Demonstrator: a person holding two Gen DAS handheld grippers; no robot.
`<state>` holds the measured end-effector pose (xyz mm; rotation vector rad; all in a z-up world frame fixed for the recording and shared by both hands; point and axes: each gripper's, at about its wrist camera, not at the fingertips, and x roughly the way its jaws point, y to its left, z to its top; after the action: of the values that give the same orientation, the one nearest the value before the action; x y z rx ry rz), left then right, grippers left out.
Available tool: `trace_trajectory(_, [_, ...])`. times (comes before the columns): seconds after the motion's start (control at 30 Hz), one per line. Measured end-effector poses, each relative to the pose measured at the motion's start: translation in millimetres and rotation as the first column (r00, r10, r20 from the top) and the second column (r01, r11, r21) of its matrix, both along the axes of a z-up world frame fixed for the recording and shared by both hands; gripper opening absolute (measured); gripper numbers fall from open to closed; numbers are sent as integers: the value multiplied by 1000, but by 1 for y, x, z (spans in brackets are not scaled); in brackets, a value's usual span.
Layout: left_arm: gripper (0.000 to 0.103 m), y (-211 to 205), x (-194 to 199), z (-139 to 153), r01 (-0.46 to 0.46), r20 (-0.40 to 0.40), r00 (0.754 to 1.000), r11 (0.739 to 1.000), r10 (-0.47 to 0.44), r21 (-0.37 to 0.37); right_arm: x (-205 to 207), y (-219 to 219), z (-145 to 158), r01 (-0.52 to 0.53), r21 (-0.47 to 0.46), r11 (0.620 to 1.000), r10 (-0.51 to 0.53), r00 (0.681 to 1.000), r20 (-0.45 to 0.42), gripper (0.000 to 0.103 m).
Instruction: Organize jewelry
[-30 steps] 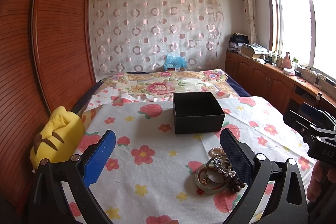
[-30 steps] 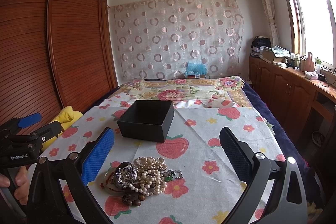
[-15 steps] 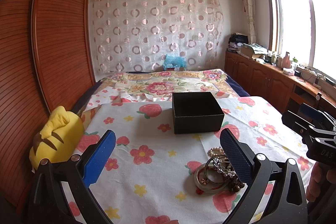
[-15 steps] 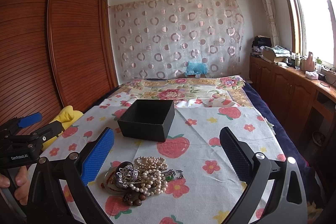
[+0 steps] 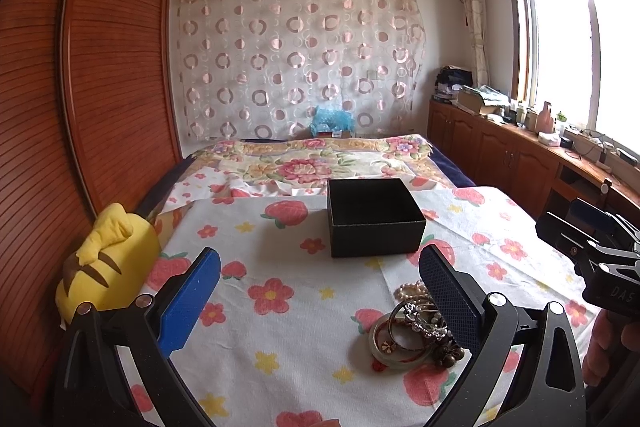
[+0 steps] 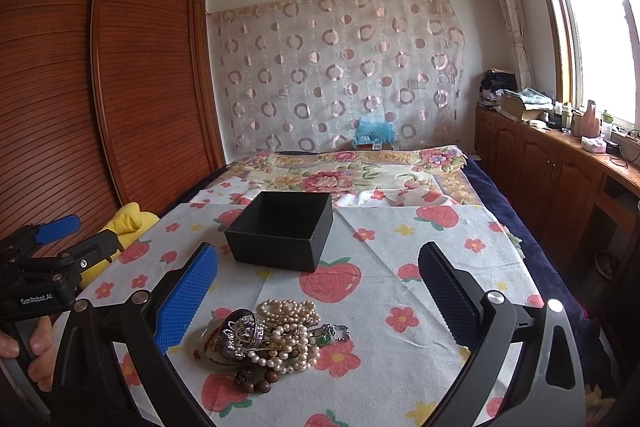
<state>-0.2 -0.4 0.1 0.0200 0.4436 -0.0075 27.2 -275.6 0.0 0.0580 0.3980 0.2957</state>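
Start of the job, by the look of it: nothing picked yet, box empty as far as its inside shows.

Left gripper [image 5: 320, 291]: jaws spread wide, holding nothing, hovering above the strawberry cloth [image 5: 280, 339] on the bed. Right gripper [image 6: 318, 291]: likewise spread wide, empty, hovering.

One jewelry pile [image 6: 272, 339] lies toward the near edge of the cloth, all tangled together. One black box [image 6: 280, 239], lid off, sits just beyond it, nearer the cloth's far edge, apart from the pile.

Count in the pile, as far as it can be read: one pearl strand [image 6: 292, 331], looped; one silver filigree piece [image 6: 240, 335]; one pale bangle [image 5: 400, 351] underneath; one string of dark wooden beads [image 6: 256, 381]; one small green-stone item. More may be buried.

Next move, I judge: lower one gripper onto a single piece at the top of the heap, close on it alone, lift clear of the tangle, carry to the box.
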Motion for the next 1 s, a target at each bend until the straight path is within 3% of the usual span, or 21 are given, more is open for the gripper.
trace_trajectory(0.7, [97,-2,-1,1,8,-22,1000,1000,-8,-5,1,5,0,0,-4,1000,0,1000,-2,100])
trace_trajectory(1.0, [96,1,13,-34,33,-111,993,999,-36,-27,13,-11,-22,-14,-2,1000,14,999,-46,99])
